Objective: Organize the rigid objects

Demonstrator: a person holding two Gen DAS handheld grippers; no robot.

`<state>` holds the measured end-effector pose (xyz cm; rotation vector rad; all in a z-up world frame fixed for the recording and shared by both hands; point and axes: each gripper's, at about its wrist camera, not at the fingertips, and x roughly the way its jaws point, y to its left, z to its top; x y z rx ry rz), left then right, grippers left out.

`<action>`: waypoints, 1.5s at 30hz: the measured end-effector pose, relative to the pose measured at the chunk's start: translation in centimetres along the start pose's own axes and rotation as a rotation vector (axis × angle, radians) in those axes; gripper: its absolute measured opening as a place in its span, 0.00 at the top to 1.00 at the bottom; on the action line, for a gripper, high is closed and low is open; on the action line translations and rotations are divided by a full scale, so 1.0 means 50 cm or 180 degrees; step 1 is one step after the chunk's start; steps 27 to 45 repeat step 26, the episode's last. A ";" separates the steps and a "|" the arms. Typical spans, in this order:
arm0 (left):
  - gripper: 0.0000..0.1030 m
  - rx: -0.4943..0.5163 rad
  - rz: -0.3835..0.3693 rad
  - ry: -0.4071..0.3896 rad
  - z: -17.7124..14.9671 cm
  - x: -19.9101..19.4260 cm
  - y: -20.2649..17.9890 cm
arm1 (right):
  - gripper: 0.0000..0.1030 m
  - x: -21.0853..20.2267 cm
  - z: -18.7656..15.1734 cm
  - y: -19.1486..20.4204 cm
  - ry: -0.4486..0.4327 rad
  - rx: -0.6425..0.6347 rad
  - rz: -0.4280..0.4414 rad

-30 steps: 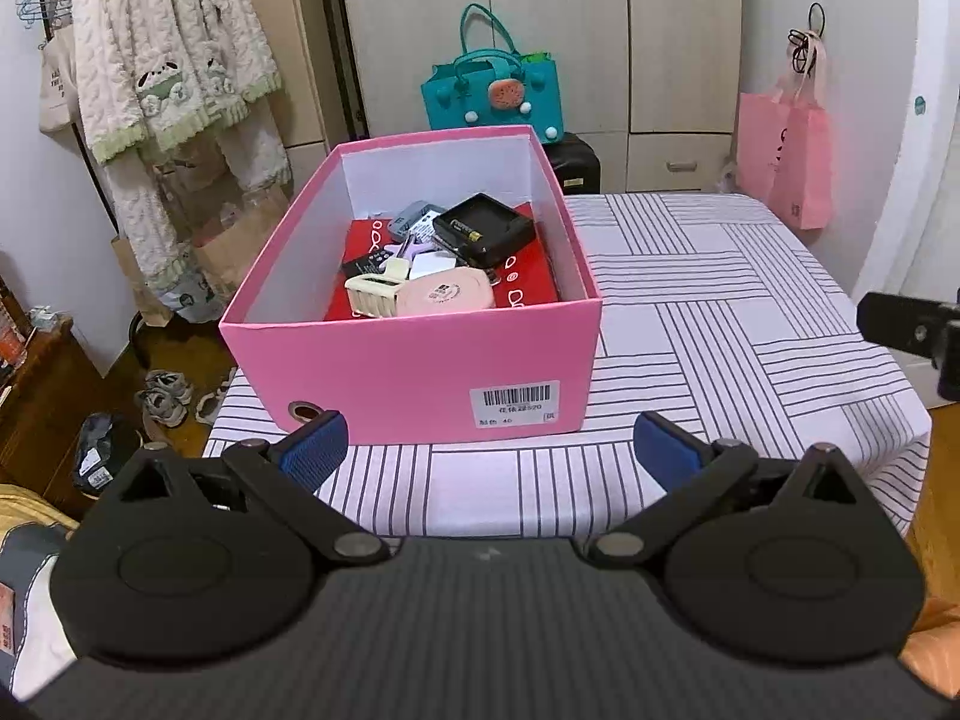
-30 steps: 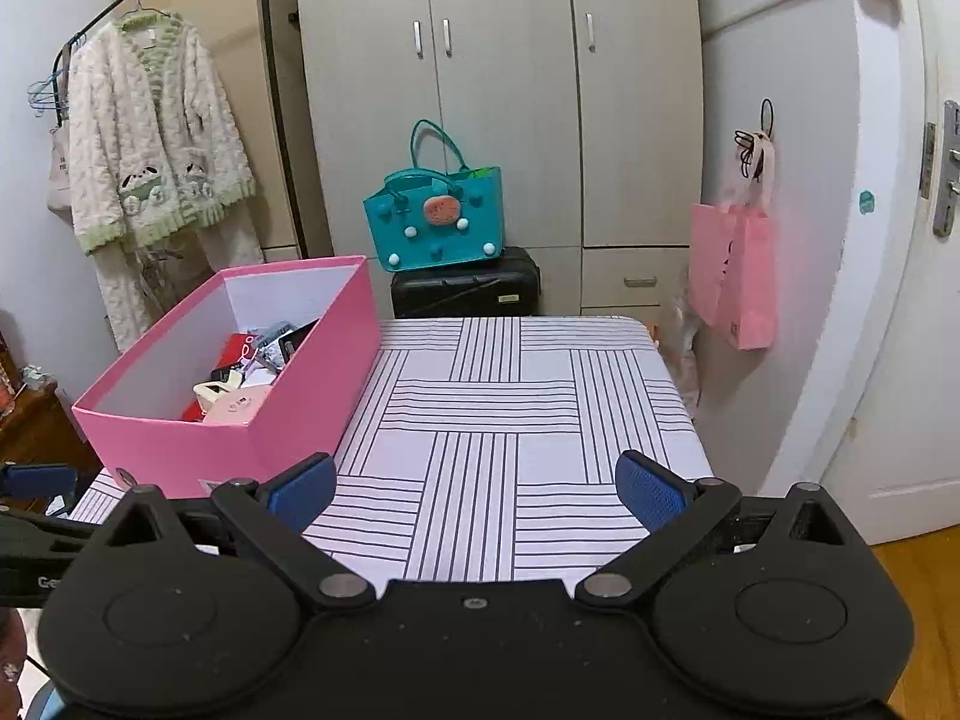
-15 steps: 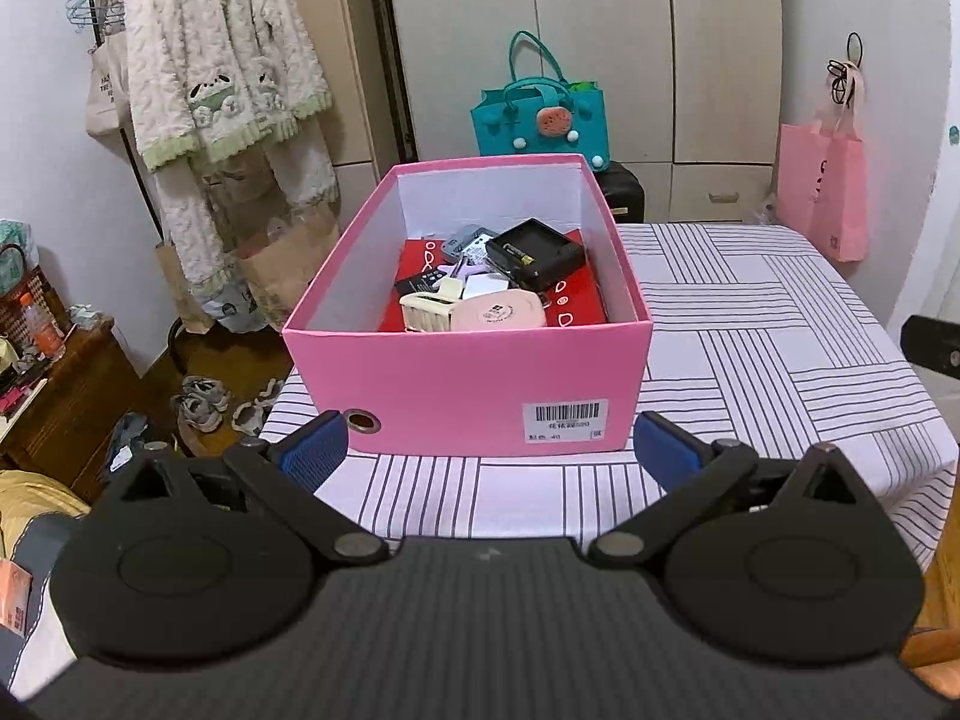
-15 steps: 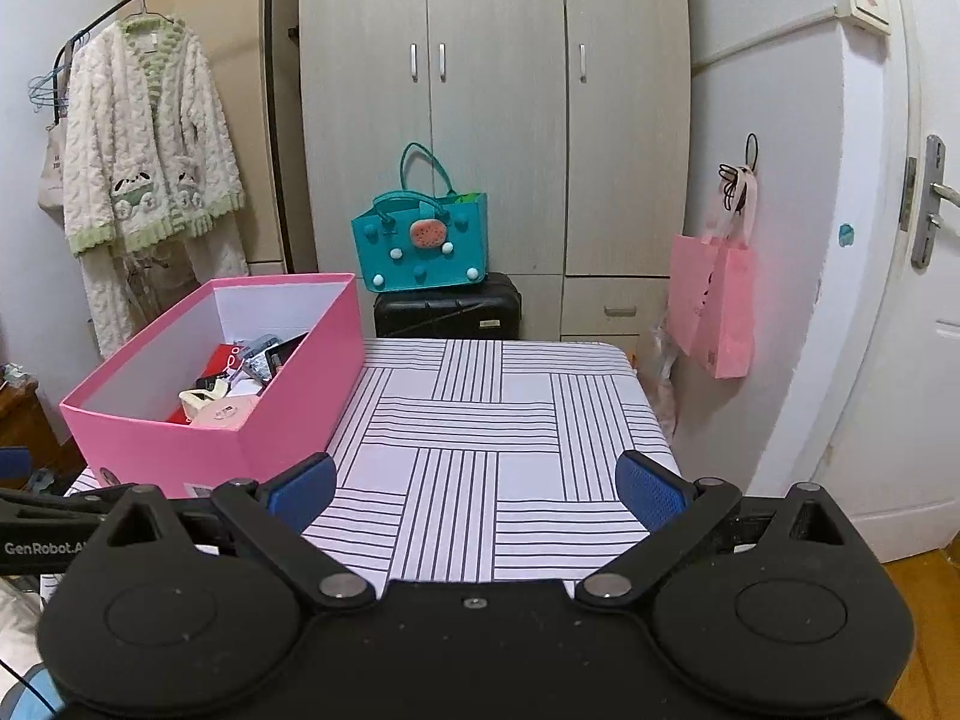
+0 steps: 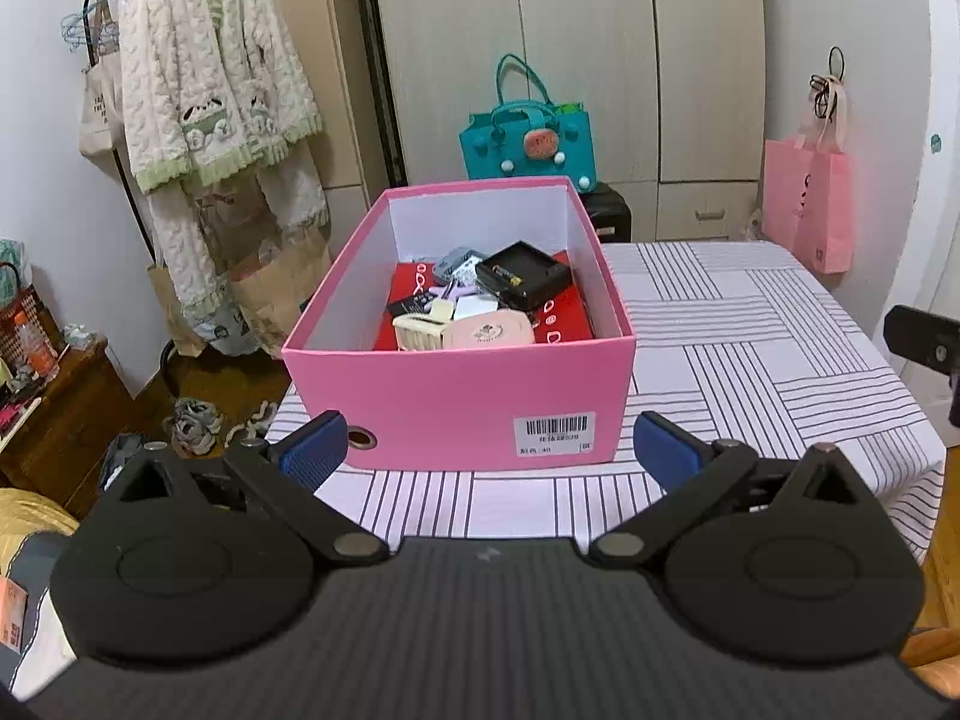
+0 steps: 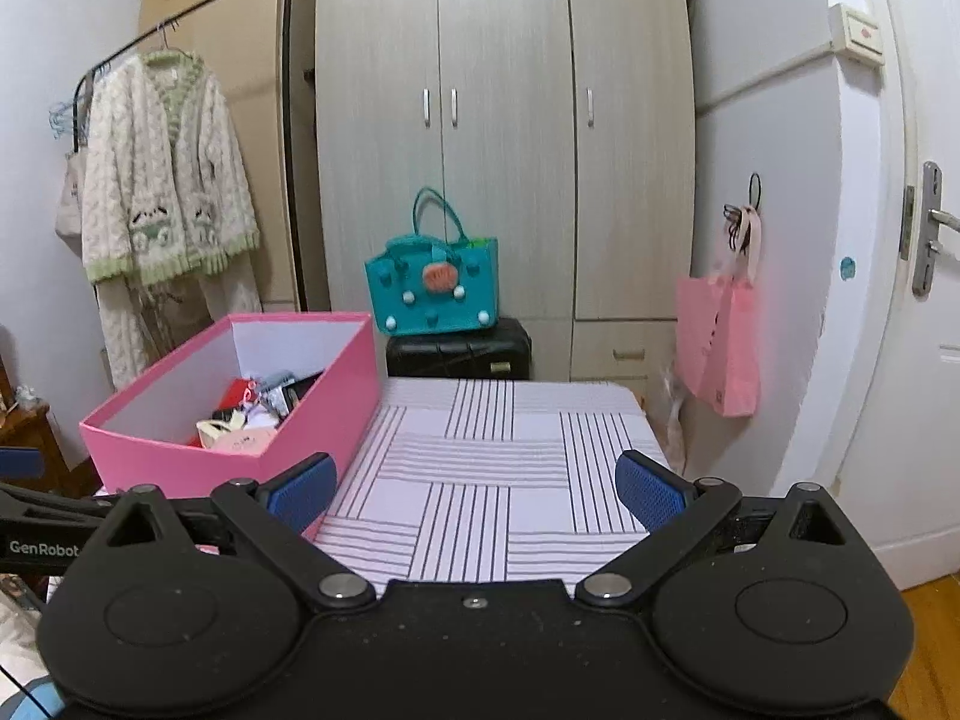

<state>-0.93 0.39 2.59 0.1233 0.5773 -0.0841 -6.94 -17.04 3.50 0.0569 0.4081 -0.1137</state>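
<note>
Left gripper (image 5: 489, 444) and right gripper (image 6: 474, 483), fingers spread wide and empty, held low over the striped tabletop (image 6: 480, 480). Just beyond the left fingers stands the pink box (image 5: 459, 402), holding a jumble of small rigid objects (image 5: 480, 306); ahead of the right fingers the cloth lies bare. This fits either sorting finished or unpacking pending; neither is settled.

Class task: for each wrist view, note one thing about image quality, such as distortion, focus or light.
Left wrist view: fisheye bends the wardrobe edges; the pink box and its barcode label look sharp. Right wrist view: the door curves strongly at the frame edge, corners vignette black, lighting soft and even.
</note>
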 end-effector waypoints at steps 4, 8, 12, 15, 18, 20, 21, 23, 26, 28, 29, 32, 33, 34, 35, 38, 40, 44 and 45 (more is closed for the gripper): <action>0.00 -0.0028 0.0004 -0.0086 -0.008 -0.003 0.004 | 0.02 0.001 -0.008 0.007 -0.0010 -0.0014 0.0021; 0.00 -0.0054 -0.0043 -0.0075 -0.017 -0.002 0.008 | 0.02 0.003 -0.016 0.018 0.0027 -0.0083 0.0022; 0.00 -0.0073 -0.0052 -0.0050 -0.022 0.003 0.013 | 0.02 0.003 -0.016 0.019 0.0031 -0.0092 0.0037; 0.00 -0.0067 0.0004 -0.0072 -0.025 0.003 0.014 | 0.02 0.002 -0.016 0.019 0.0038 -0.0106 0.0032; 0.00 -0.0056 0.0024 -0.0066 -0.027 0.005 0.016 | 0.02 0.002 -0.017 0.019 0.0057 -0.0105 0.0023; 0.00 -0.0070 0.0018 -0.0038 -0.027 0.008 0.019 | 0.02 0.003 -0.018 0.019 0.0058 -0.0110 0.0021; 0.00 -0.0076 0.0029 -0.0042 -0.028 0.007 0.020 | 0.02 0.003 -0.018 0.018 0.0059 -0.0109 0.0022; 0.00 -0.0075 0.0063 -0.0047 -0.029 0.007 0.021 | 0.02 0.003 -0.018 0.018 0.0061 -0.0103 0.0026; 0.00 -0.0075 0.0087 -0.0029 -0.030 0.006 0.021 | 0.02 0.006 -0.020 0.018 0.0076 -0.0093 0.0036; 0.00 -0.0075 0.0087 -0.0029 -0.030 0.006 0.021 | 0.02 0.006 -0.020 0.018 0.0076 -0.0093 0.0036; 0.00 -0.0075 0.0087 -0.0029 -0.030 0.006 0.021 | 0.02 0.006 -0.020 0.018 0.0076 -0.0093 0.0036; 0.00 -0.0075 0.0087 -0.0029 -0.030 0.006 0.021 | 0.02 0.006 -0.020 0.018 0.0076 -0.0093 0.0036; 0.00 -0.0075 0.0087 -0.0029 -0.030 0.006 0.021 | 0.02 0.006 -0.020 0.018 0.0076 -0.0093 0.0036; 0.00 -0.0075 0.0087 -0.0029 -0.030 0.006 0.021 | 0.02 0.006 -0.020 0.018 0.0076 -0.0093 0.0036; 0.00 -0.0075 0.0087 -0.0029 -0.030 0.006 0.021 | 0.02 0.006 -0.020 0.018 0.0076 -0.0093 0.0036; 0.00 -0.0075 0.0087 -0.0029 -0.030 0.006 0.021 | 0.02 0.006 -0.020 0.018 0.0076 -0.0093 0.0036; 0.00 -0.0075 0.0087 -0.0029 -0.030 0.006 0.021 | 0.02 0.006 -0.020 0.018 0.0076 -0.0093 0.0036; 0.00 -0.0075 0.0087 -0.0029 -0.030 0.006 0.021 | 0.02 0.006 -0.020 0.018 0.0076 -0.0093 0.0036; 0.00 -0.0075 0.0087 -0.0029 -0.030 0.006 0.021 | 0.02 0.006 -0.020 0.018 0.0076 -0.0093 0.0036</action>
